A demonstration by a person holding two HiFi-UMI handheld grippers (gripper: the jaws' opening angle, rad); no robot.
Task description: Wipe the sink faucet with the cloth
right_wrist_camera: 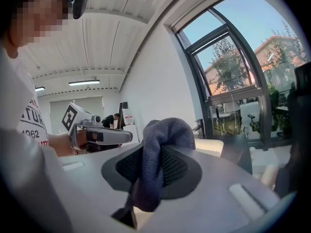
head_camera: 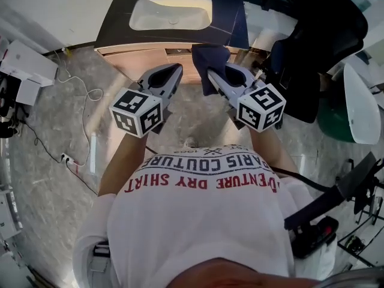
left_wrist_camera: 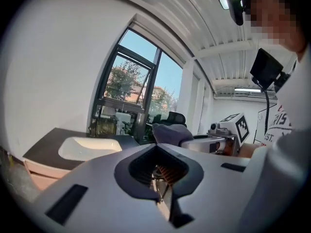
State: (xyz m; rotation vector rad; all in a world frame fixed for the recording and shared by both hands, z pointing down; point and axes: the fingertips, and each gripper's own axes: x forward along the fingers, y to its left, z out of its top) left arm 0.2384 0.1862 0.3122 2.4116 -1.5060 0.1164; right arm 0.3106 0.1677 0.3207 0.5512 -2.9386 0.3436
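Right hand-held gripper [head_camera: 219, 77] clamps cloth [head_camera: 210, 60]; left hand-held gripper [head_camera: 174, 74] closed; sink [head_camera: 171, 12] ahead.

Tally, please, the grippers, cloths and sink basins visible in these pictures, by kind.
Grey handheld grippers: 2 (left gripper, right gripper)
Dark blue fabric cloth, clamped in the right gripper's fingers: 1
White oval sink basin: 1
Total: 4

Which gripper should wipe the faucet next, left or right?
Likely right: the right gripper holds the cloth, the left gripper is shut on nothing. Both hang short of the sink.
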